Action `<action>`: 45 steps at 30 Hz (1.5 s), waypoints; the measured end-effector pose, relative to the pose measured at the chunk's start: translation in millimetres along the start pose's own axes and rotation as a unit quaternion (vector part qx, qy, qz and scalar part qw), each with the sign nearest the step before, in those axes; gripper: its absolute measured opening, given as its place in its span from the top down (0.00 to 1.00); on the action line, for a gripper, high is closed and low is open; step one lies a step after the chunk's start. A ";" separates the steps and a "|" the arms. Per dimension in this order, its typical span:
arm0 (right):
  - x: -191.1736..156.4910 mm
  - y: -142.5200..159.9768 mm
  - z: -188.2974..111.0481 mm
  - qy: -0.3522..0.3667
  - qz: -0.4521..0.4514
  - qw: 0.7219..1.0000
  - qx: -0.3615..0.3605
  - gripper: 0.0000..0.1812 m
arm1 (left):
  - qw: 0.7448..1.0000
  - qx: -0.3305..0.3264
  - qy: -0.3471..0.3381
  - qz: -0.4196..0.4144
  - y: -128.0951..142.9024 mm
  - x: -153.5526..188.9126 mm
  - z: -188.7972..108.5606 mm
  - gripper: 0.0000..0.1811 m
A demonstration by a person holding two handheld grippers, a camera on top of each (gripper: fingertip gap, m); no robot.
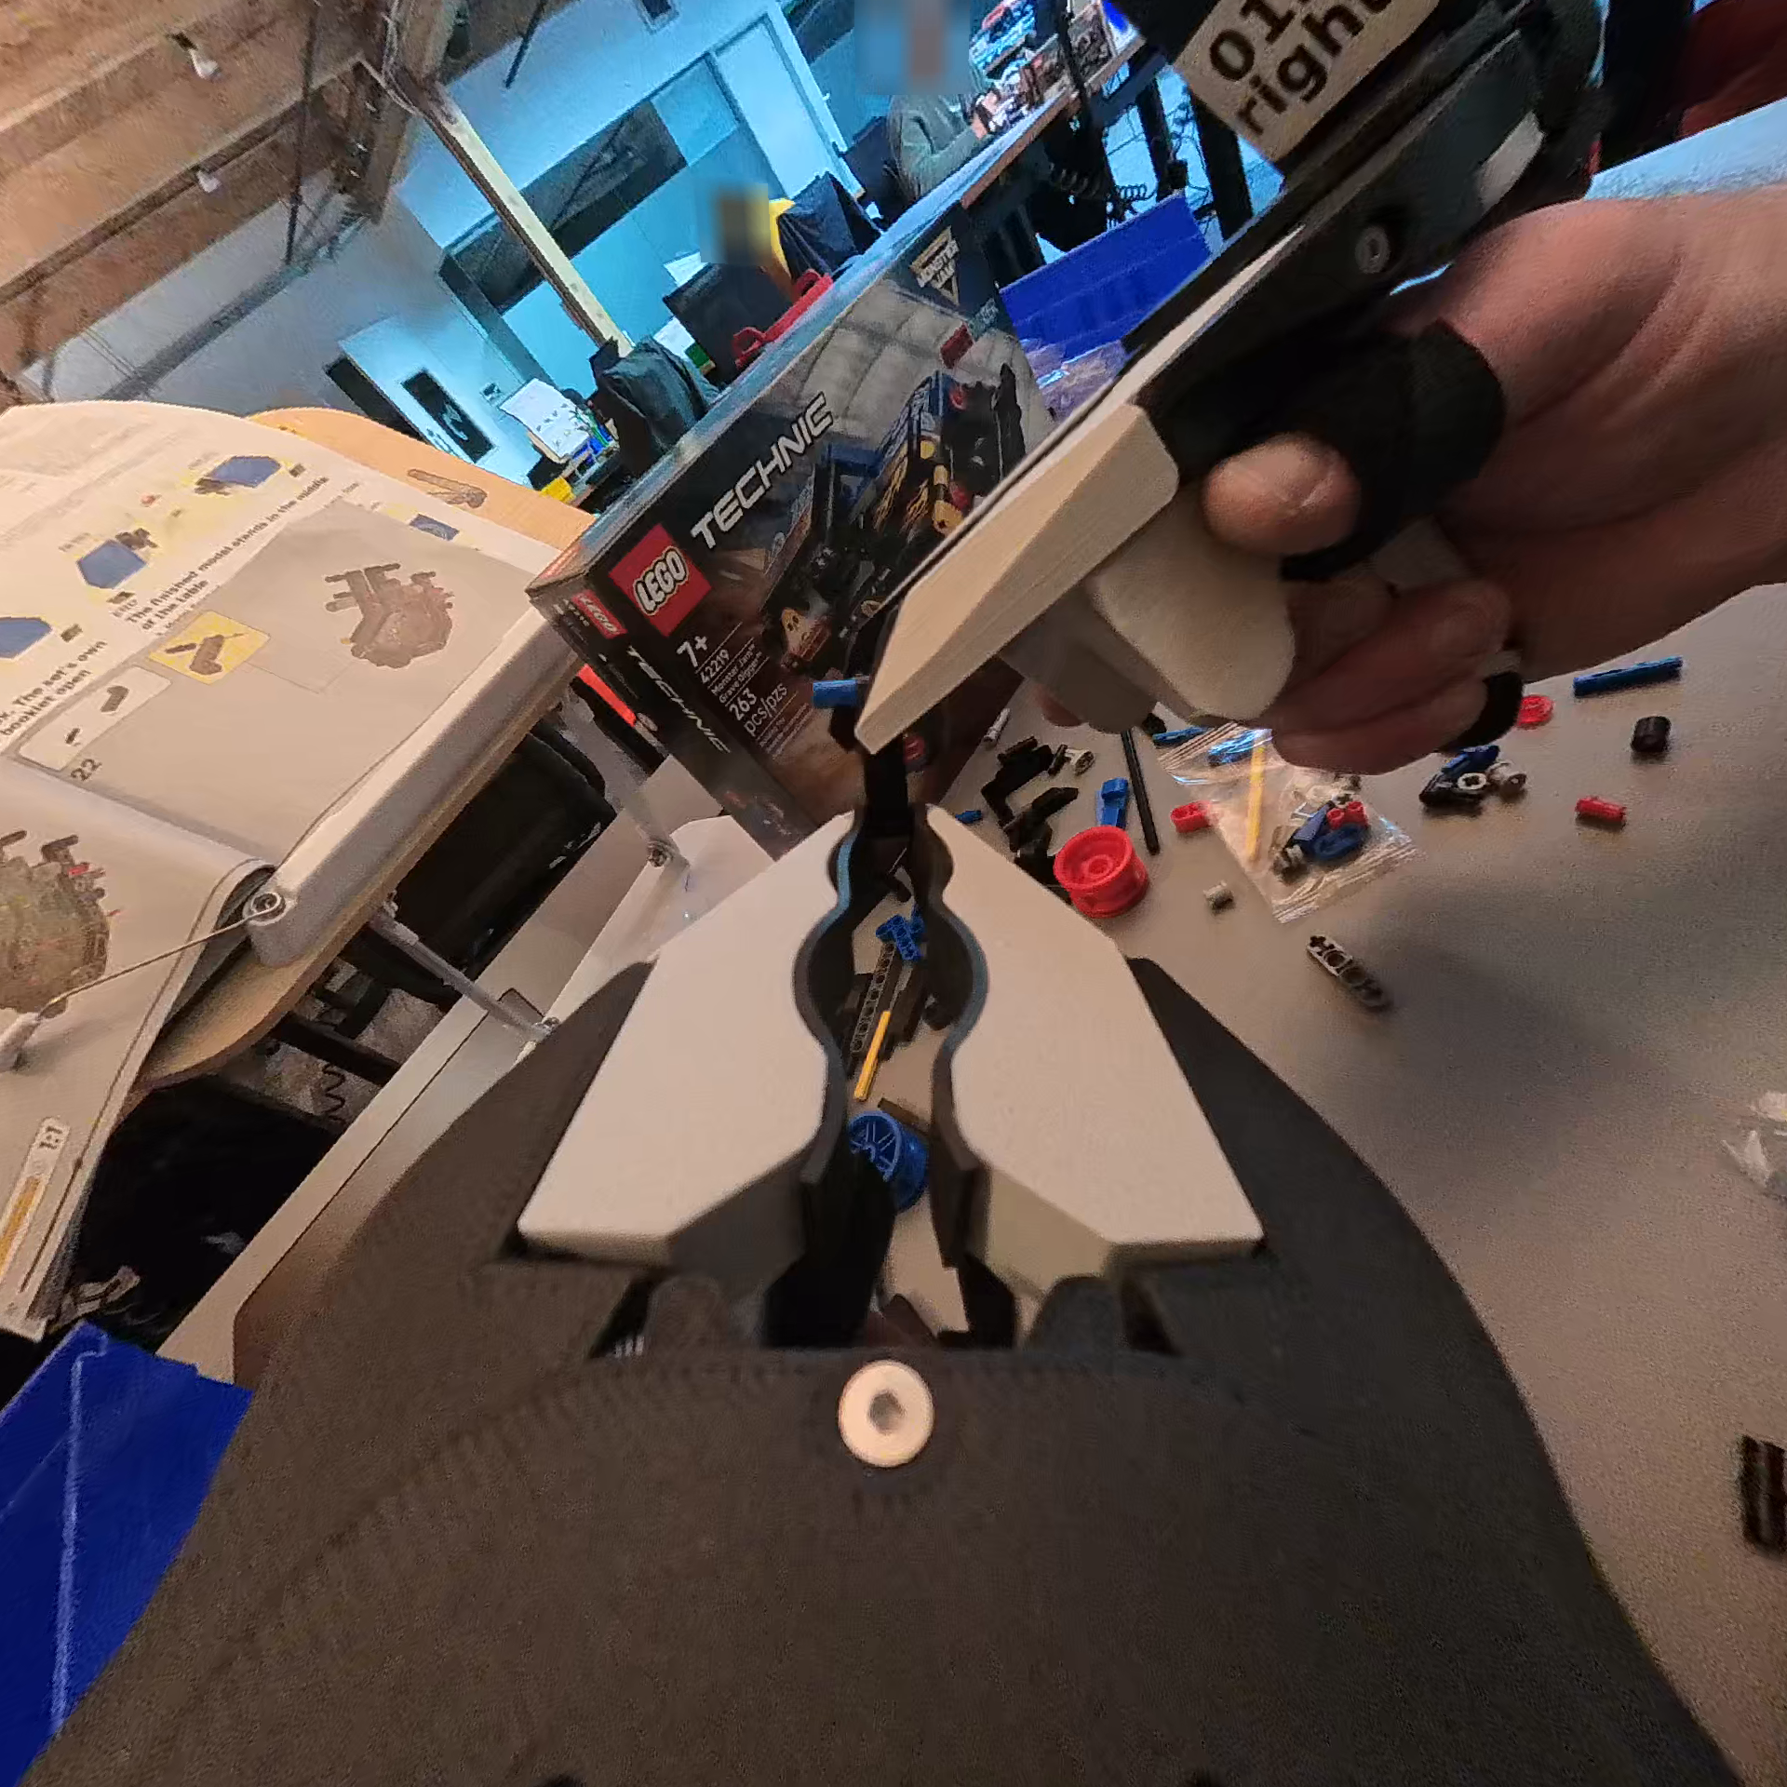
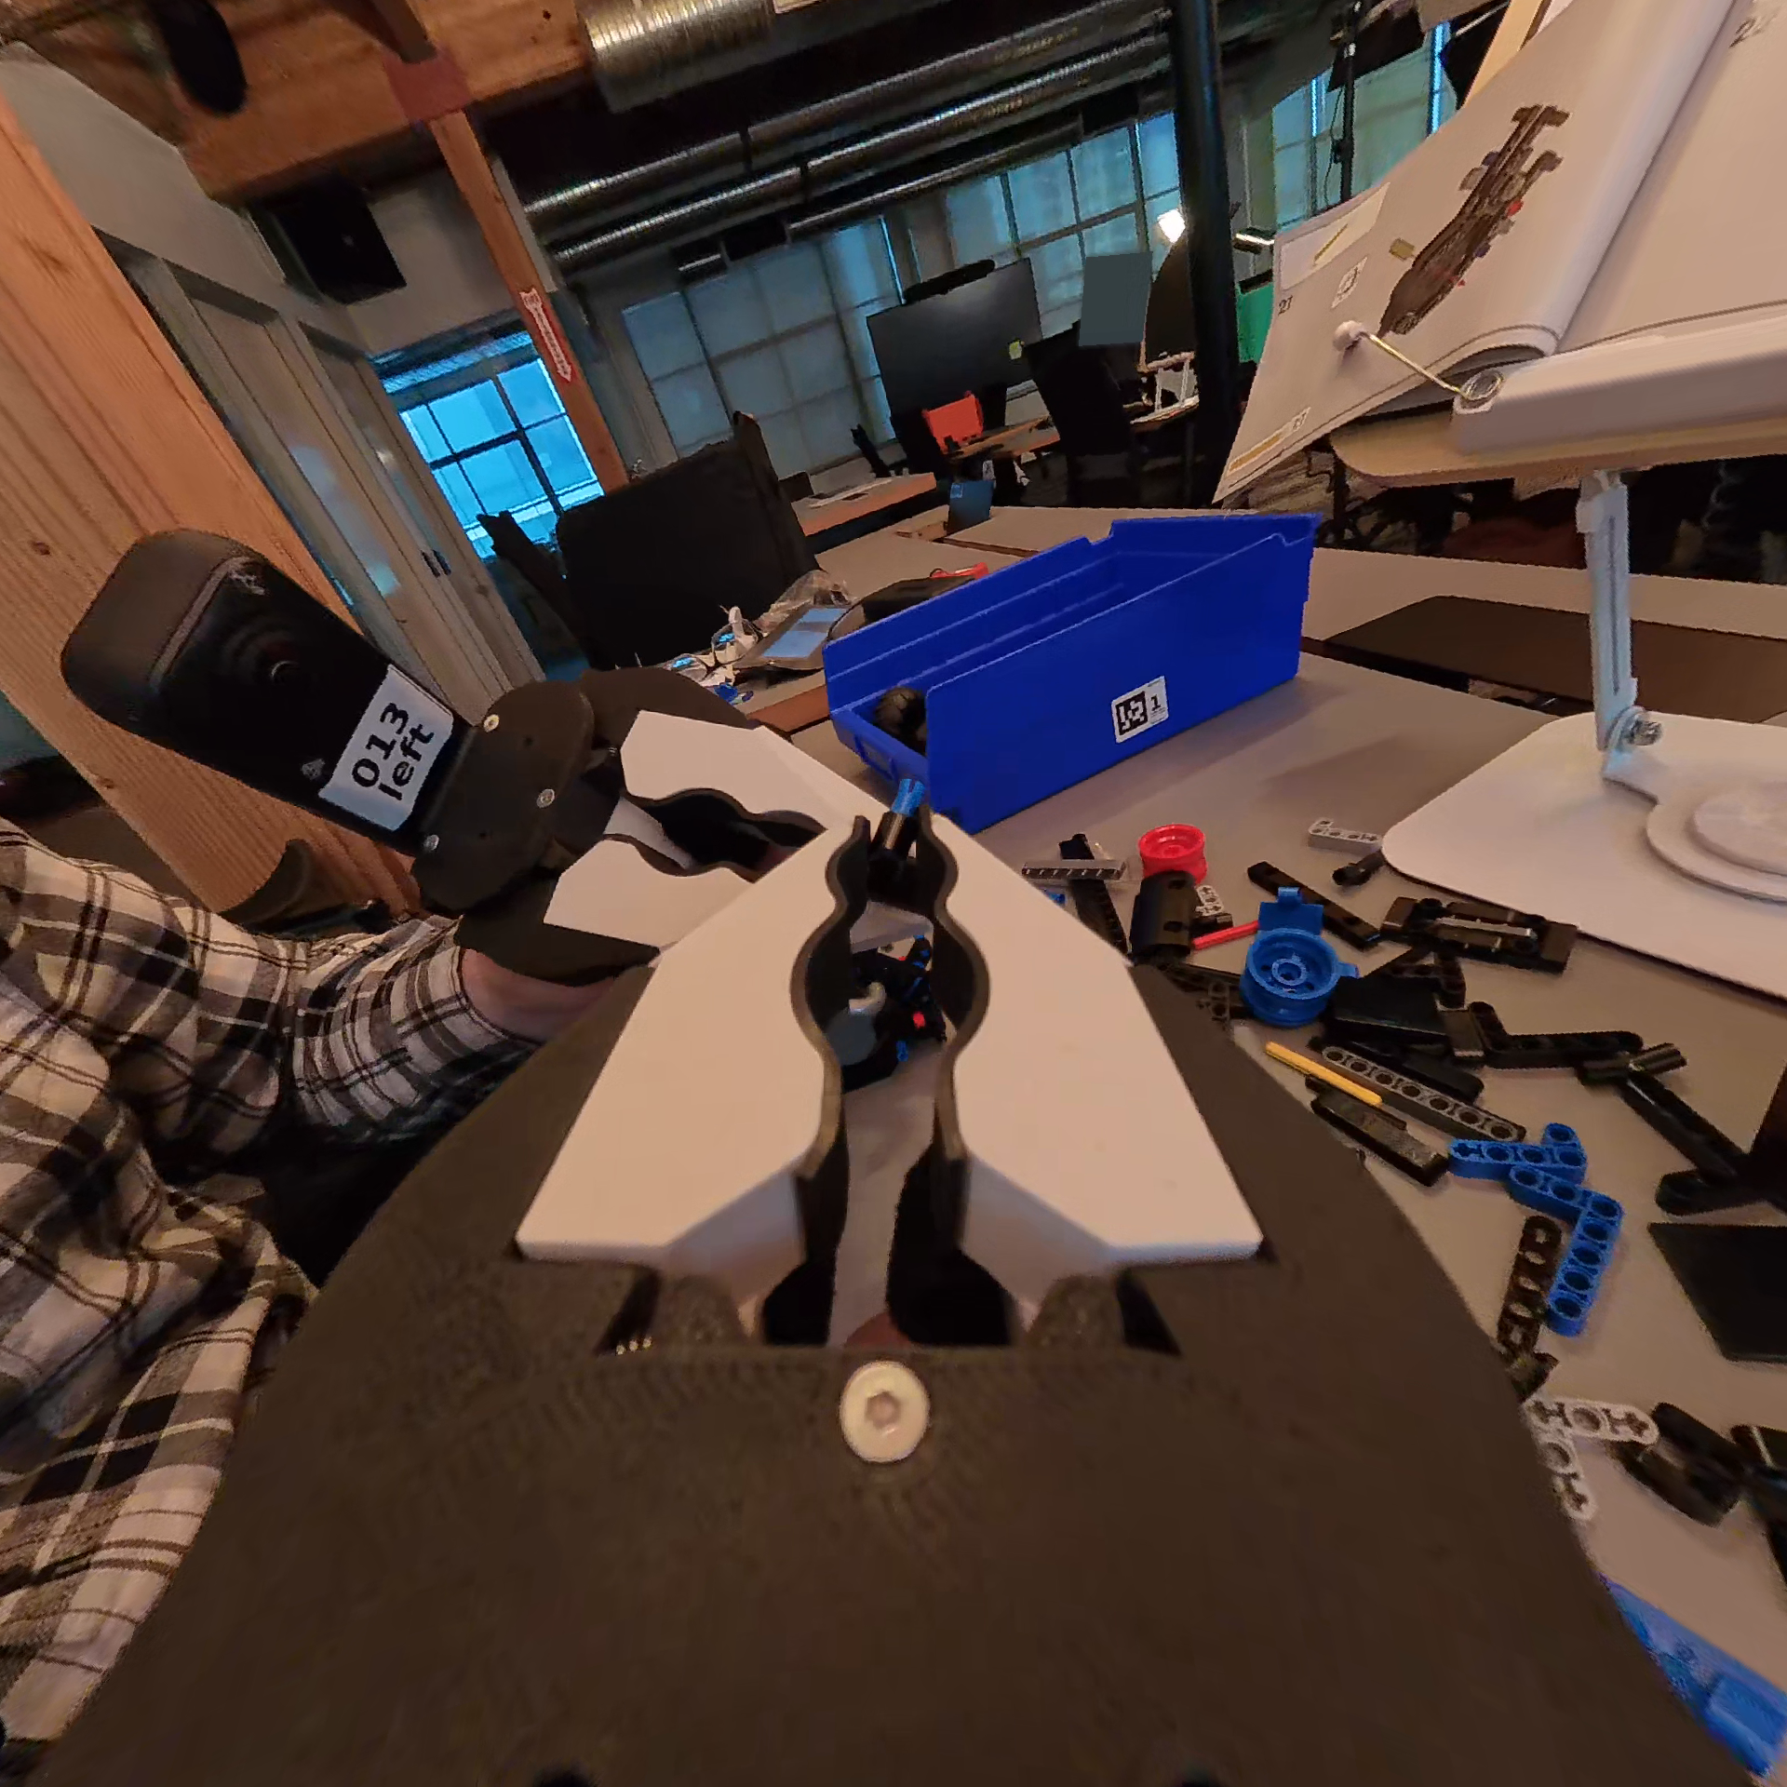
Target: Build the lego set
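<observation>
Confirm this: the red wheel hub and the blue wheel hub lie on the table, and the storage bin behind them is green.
Wrong on the colour only. The right wrist view shows the bin is blue, not green. The red hub and blue hub do lie on the table.

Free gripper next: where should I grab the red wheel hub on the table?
Probably across the red wheel hub rim, coming from above. It seems to lie tilted among parts on the table, one open face up, so the round outer wall offers opposite sides for the fingers.

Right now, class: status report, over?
Left gripper shut on black piece. Right gripper shut on black-and-blue pin. Grippers close together; nothing between.
</observation>
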State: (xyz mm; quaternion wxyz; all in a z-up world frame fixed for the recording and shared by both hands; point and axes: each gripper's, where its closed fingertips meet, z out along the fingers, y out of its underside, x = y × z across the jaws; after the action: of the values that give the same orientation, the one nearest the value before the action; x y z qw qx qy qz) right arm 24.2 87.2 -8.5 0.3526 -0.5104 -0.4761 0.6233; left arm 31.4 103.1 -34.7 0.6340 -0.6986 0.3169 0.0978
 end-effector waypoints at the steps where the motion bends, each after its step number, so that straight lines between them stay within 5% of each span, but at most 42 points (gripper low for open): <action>1: 0.4 0.5 -0.4 0.000 0.001 1.000 0.000 0.96 | 1.000 -0.002 -0.001 0.005 0.5 0.2 0.8 0.97; 16: 8.8 7.8 -4.6 -0.005 0.009 1.000 0.004 0.96 | 0.999 -0.027 0.006 0.043 10.5 9.2 8.1 0.96; 21: 14.0 0.5 -8.9 0.004 0.021 1.000 0.022 0.97 | 0.999 -0.013 0.023 0.040 7.1 11.5 5.0 0.89; 30: 25.9 2.8 -21.4 0.008 0.040 0.999 0.020 0.97 | 1.000 -0.002 -0.010 0.016 -9.7 -64.2 -72.7 0.82; 35: 19.7 11.3 -15.9 -0.006 0.044 0.999 0.002 0.97 | 0.997 -0.076 0.009 -0.023 16.8 -66.4 -113.3 0.75; 45: 14.6 22.9 -11.4 -0.018 0.056 0.998 -0.025 0.97 | 0.968 -0.230 0.066 -0.079 105.3 -0.2 -113.9 0.63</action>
State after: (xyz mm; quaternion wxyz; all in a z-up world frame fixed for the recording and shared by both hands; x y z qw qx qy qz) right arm 33.0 96.6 -35.0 0.2959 -0.5331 -0.4685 0.6394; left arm -58.7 -4.3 -101.1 0.4393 -0.8535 0.2710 0.0715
